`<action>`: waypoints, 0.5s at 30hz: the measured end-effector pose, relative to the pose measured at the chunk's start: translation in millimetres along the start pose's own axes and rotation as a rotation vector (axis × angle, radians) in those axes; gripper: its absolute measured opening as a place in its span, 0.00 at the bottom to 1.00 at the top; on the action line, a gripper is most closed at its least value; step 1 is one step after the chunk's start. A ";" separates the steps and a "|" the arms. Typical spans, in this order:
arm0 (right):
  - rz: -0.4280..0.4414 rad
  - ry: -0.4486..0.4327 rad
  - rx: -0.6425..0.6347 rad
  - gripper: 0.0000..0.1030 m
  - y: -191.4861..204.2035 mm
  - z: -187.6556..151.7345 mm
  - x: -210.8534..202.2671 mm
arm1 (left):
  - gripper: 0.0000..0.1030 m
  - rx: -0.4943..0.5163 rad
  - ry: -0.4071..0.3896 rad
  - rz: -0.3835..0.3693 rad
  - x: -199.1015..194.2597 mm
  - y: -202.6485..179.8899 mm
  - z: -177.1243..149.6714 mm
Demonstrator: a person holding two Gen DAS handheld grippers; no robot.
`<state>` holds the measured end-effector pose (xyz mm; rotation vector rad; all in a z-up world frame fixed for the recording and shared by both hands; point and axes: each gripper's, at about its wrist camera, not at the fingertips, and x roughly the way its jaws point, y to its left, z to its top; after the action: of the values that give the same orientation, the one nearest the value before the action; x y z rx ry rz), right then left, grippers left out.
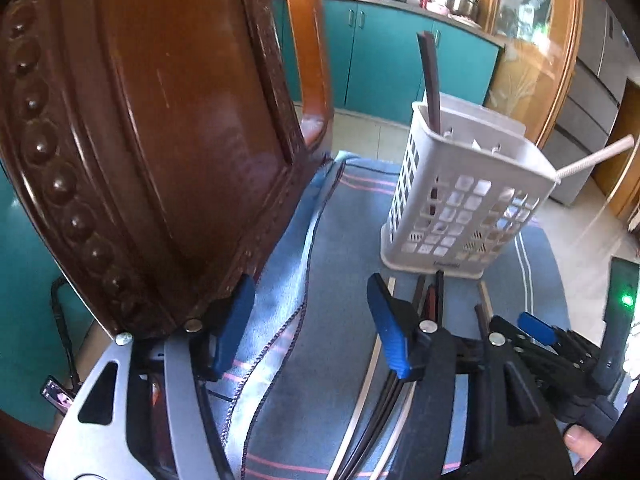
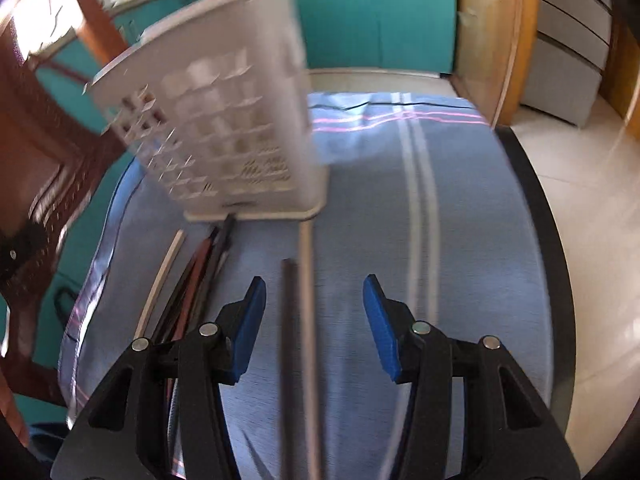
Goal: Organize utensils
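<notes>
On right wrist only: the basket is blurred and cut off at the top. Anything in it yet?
Observer: Yes. A dark chopstick, possibly a pair, stands upright at the far left corner of the basket.
Operator: Only that?
Observer: No. A pale chopstick leans out over its right corner.
Operator: Left gripper state?
Observer: The left gripper is open above the blue cloth, with nothing between its fingers. The chopstick bundle lies just right of it.
</notes>
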<state>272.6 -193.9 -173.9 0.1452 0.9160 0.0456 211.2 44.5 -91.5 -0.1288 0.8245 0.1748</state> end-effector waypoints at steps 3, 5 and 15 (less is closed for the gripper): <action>-0.022 0.034 -0.020 0.49 8.4 -3.5 14.1 | 0.58 0.020 0.016 -0.009 1.9 -1.2 -4.1; -0.039 0.054 -0.025 0.34 11.2 -4.7 21.0 | 0.58 0.038 0.021 -0.023 2.7 -2.1 -7.2; -0.054 0.048 0.038 0.13 -18.6 -1.1 14.3 | 0.60 0.127 0.053 -0.035 10.1 -24.4 -13.1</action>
<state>280.0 -210.8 -188.6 0.1546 0.9687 -0.0187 213.5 19.3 -106.7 -0.0288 0.8834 0.0861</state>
